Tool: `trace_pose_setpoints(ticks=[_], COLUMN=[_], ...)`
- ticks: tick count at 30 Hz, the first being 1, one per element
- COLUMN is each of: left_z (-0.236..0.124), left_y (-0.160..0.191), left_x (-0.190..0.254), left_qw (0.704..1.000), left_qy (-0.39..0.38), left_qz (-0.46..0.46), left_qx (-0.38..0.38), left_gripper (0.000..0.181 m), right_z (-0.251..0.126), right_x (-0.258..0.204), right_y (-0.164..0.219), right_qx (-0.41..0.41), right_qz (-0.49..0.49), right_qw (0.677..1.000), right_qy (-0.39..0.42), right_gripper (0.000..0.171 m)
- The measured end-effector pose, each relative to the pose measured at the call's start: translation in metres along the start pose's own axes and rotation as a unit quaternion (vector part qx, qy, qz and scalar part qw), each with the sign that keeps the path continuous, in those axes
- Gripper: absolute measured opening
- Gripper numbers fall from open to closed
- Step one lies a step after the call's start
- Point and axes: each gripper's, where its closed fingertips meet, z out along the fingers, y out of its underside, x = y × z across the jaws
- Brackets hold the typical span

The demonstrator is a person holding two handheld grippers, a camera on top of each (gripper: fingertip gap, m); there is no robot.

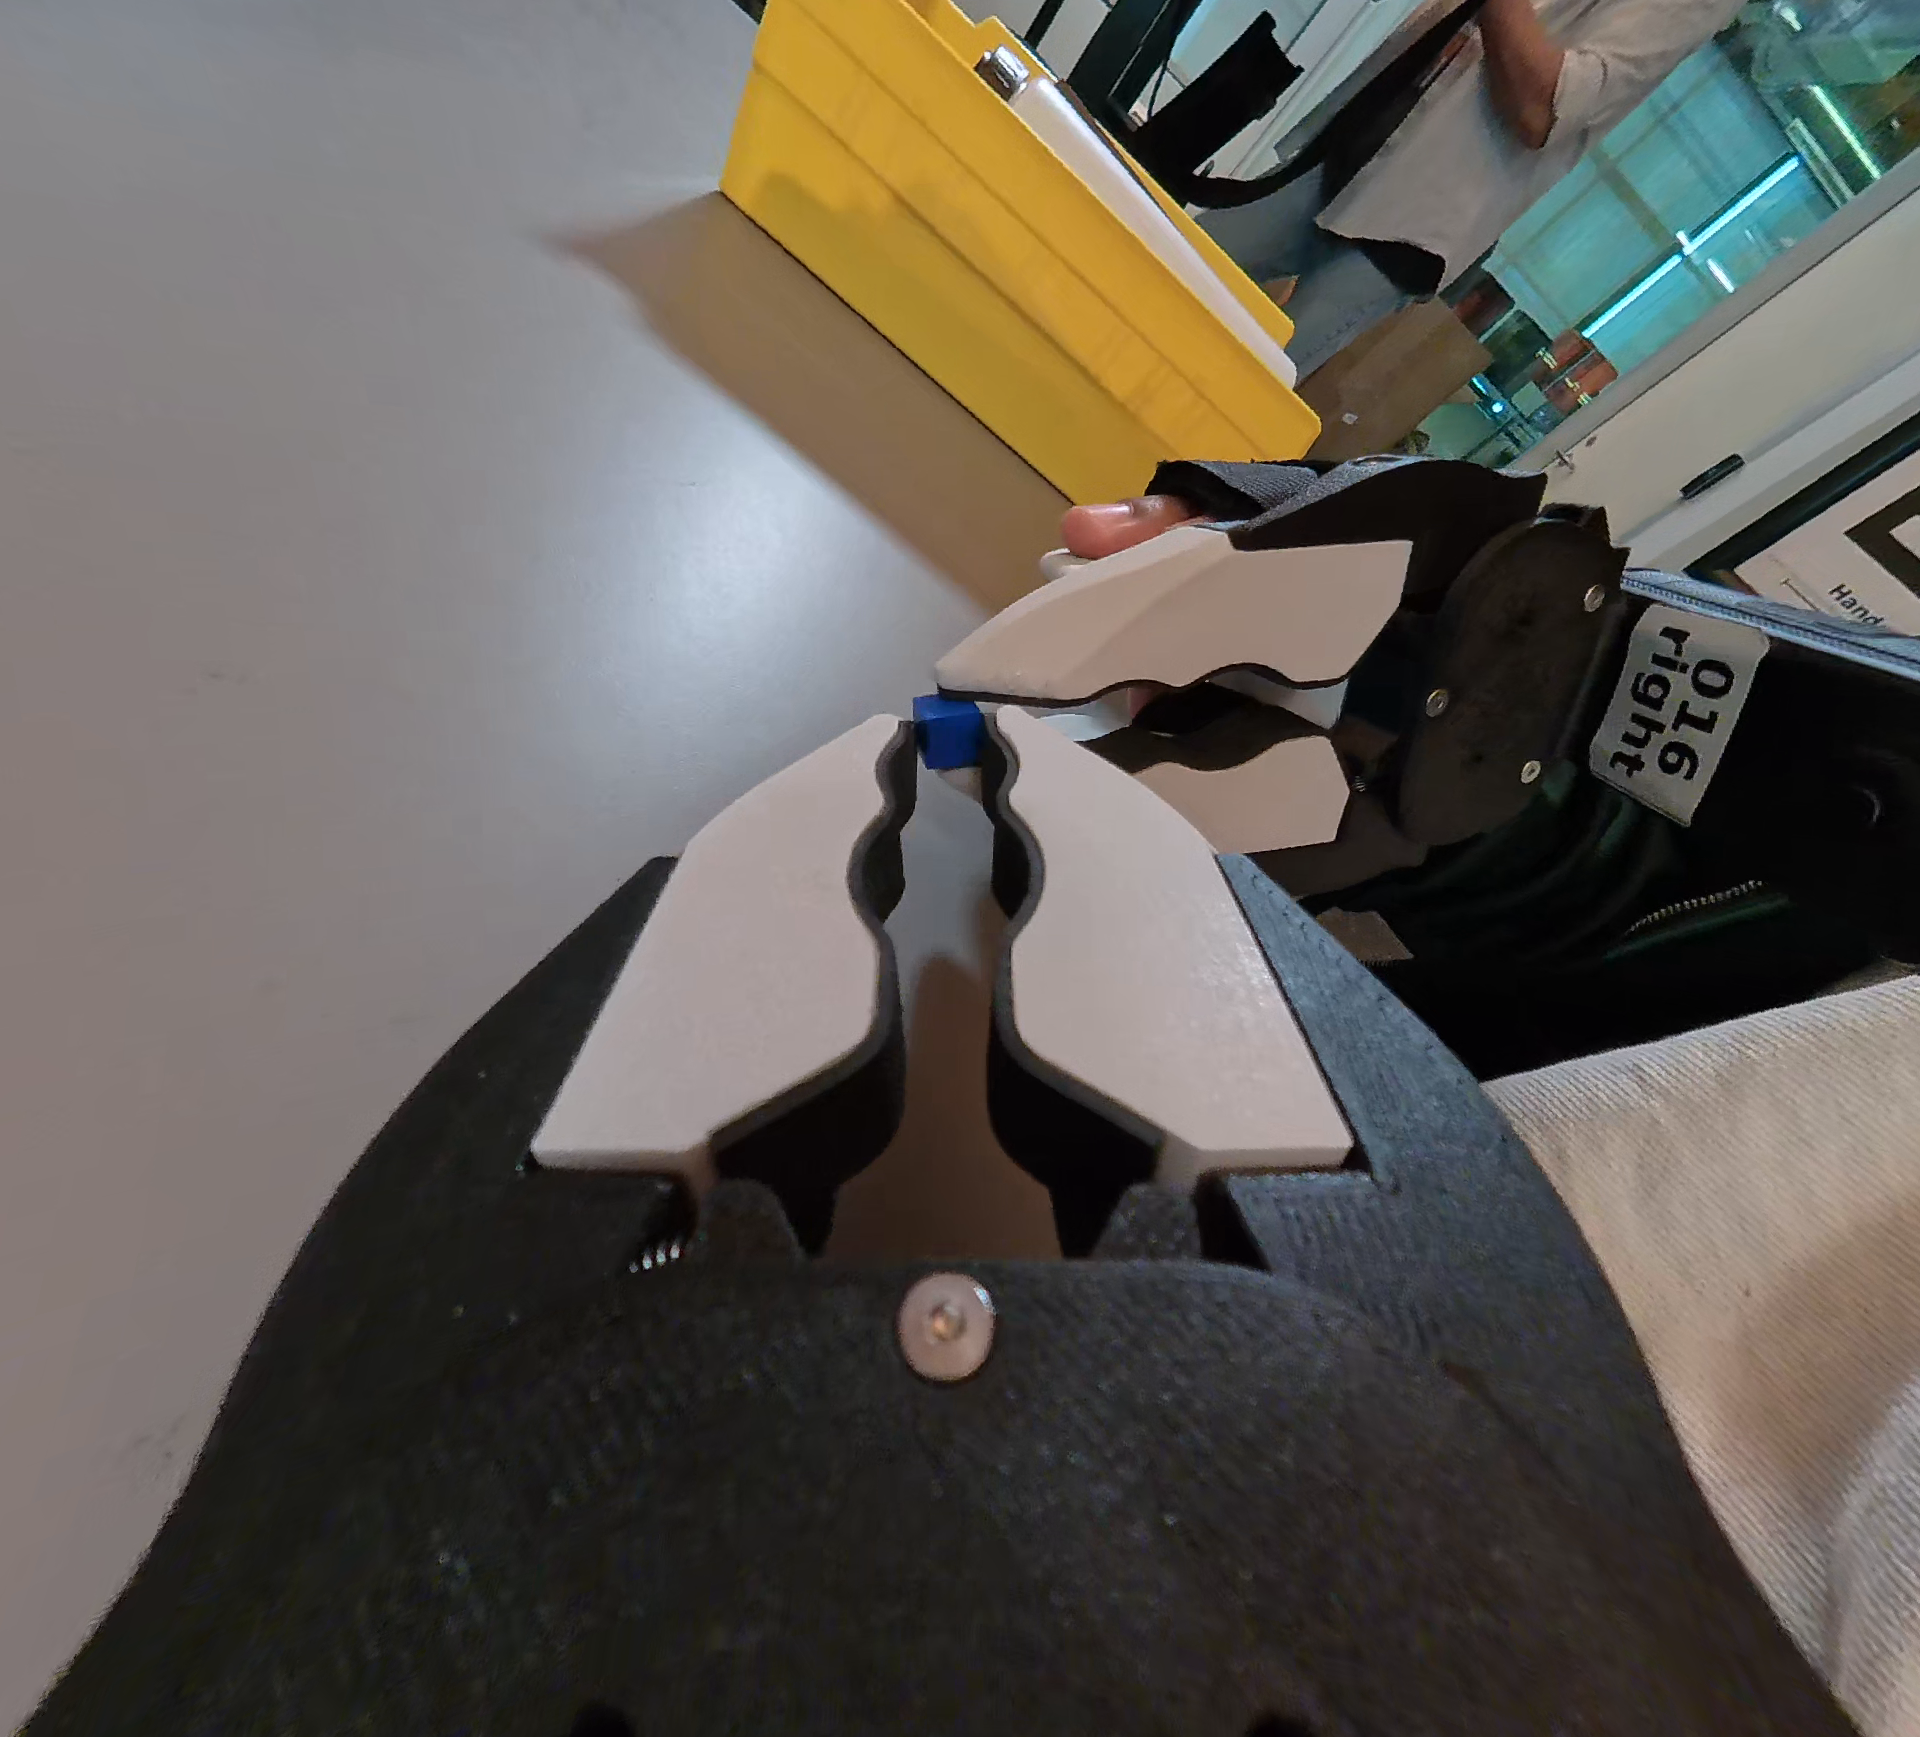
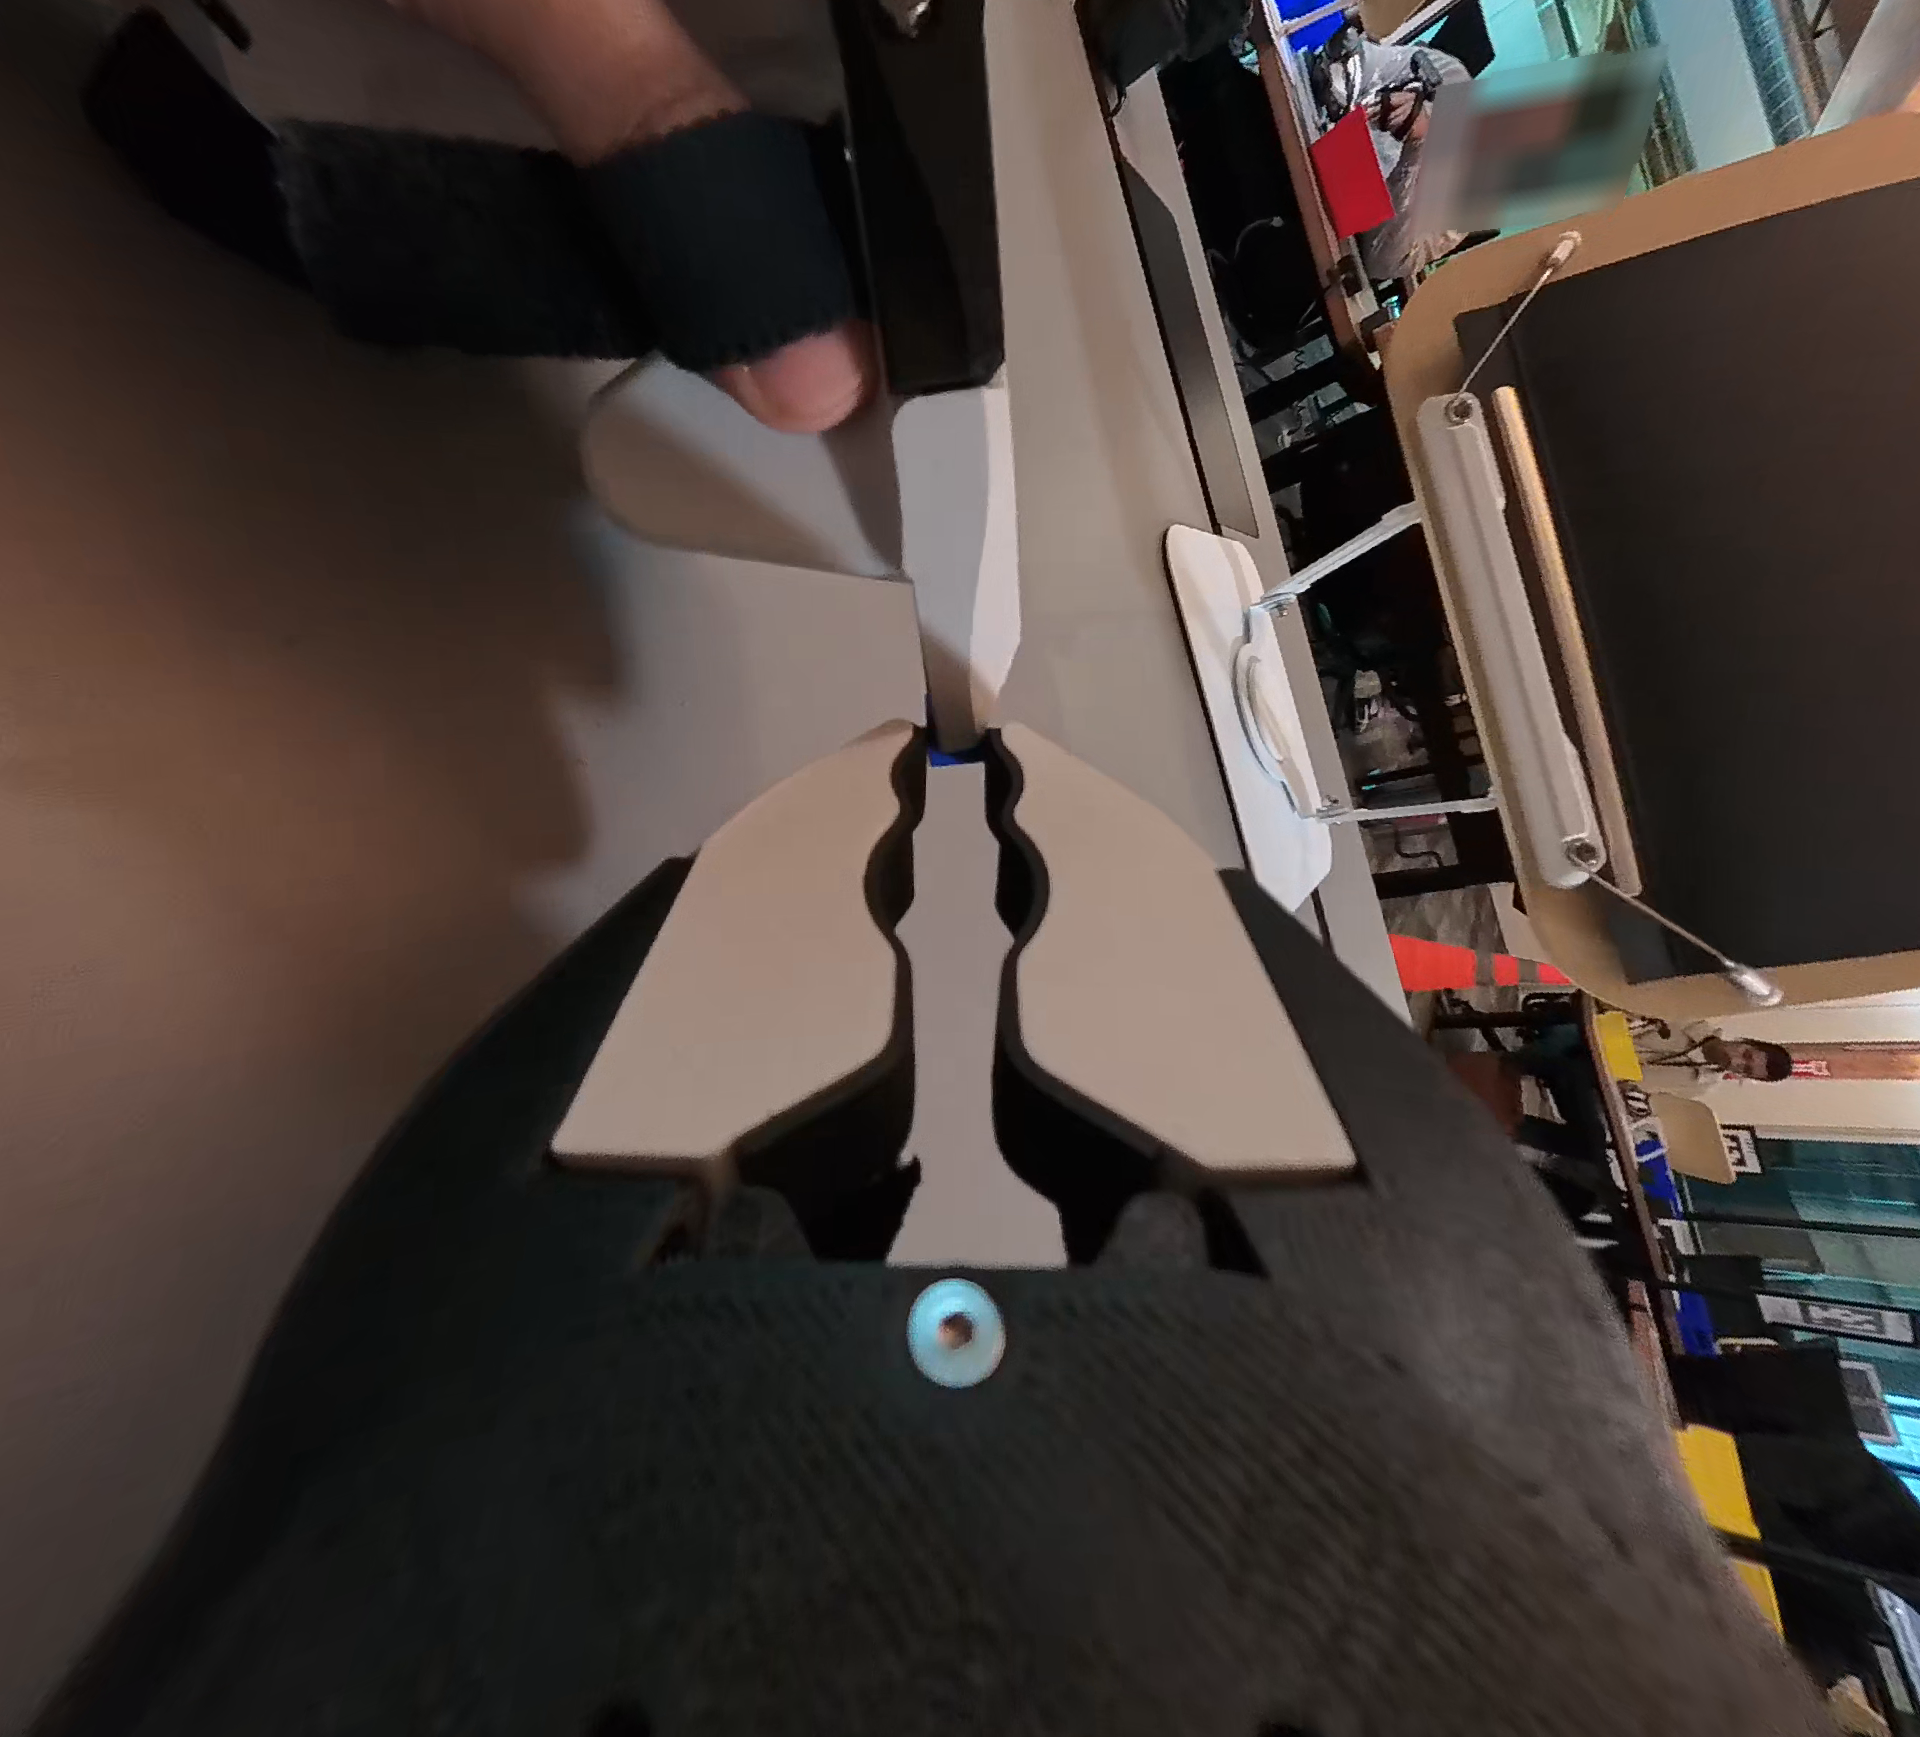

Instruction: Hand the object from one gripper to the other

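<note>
Blue cube (image 1: 945,742) sits clamped in both left claw (image 1: 948,731) and right claw (image 2: 954,747); yellow bin (image 1: 997,233) shows only leftward.

Our grippers meet tip to tip over bare grey table (image 1: 312,440); open surface lies left of them. A yellow bin (image 1: 966,233) stands beyond, blocking the far edge.
</note>
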Motion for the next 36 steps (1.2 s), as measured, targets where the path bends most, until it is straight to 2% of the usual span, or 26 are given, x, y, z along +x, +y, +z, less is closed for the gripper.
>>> trace_pose_setpoints(ticks=[1, 2, 4, 6, 8, 10, 13, 16, 18, 21, 23, 28, 32, 36], left_z=[0.000, -0.001, -0.002, -0.004, -0.007, -0.010, -0.014, -0.016, -0.015, -0.013, -0.010, -0.008, -0.008, -0.005], left_y=[0.000, -0.001, -0.004, -0.009, -0.014, -0.019, -0.027, -0.031, -0.030, -0.026, -0.021, -0.018, -0.017, -0.013], left_x=[0.000, 0.001, 0.002, 0.005, 0.008, 0.013, 0.020, 0.030, 0.036, 0.042, 0.043, 0.048, 0.046, 0.046], left_qw=[1.000, 1.000, 1.000, 0.999, 0.998, 0.995, 0.992, 0.987, 0.980, 0.962, 0.952, 0.944, 0.944, 0.941], left_qy=[0.002, 0.004, 0.010, 0.026, 0.046, 0.069, 0.081, 0.072, 0.059, 0.033, 0.019, 0.024, 0.022, 0.020], left_qz=[-0.002, -0.004, -0.006, -0.013, -0.020, -0.019, 0.017, 0.098, 0.163, 0.257, 0.297, 0.323, 0.323, 0.336], left_qx=[0.001, 0.004, 0.013, 0.029, 0.048, 0.066, 0.092, 0.104, 0.097, 0.082, 0.067, 0.064, 0.058, 0.047], left_gripper=[0.011, 0.010, 0.010, 0.010, 0.010, 0.010, 0.009, 0.010, 0.010, 0.010, 0.010, 0.010, 0.010, 0.010], right_z=[0.000, 0.000, 0.000, -0.001, -0.005, -0.014, -0.028, -0.029, -0.027, -0.034, -0.042, -0.041, -0.040, -0.041], right_x=[0.000, 0.001, 0.008, 0.019, 0.033, 0.049, 0.070, 0.071, 0.062, 0.046, 0.042, 0.035, 0.020, 0.013], right_y=[-0.001, -0.002, -0.004, -0.005, -0.005, -0.004, -0.003, 0.003, -0.001, -0.014, -0.019, -0.018, -0.023, -0.029], right_qx=[0.005, 0.012, 0.034, 0.069, 0.121, 0.183, 0.270, 0.293, 0.294, 0.297, 0.308, 0.286, 0.258, 0.247], right_qz=[0.000, 0.003, 0.025, 0.103, 0.221, 0.326, 0.457, 0.559, 0.601, 0.642, 0.650, 0.657, 0.667, 0.663], right_qw=[1.000, 1.000, 0.999, 0.992, 0.968, 0.927, 0.846, 0.767, 0.718, 0.627, 0.582, 0.567, 0.530, 0.524], right_qy=[0.002, 0.004, 0.020, 0.024, 0.007, -0.013, -0.047, -0.117, -0.192, -0.325, -0.378, -0.406, -0.456, -0.475], right_gripper=[0.011, 0.014, 0.047, 0.081, 0.105, 0.115, 0.112, 0.102, 0.080, 0.035, 0.018, 0.020, 0.021, 0.016])
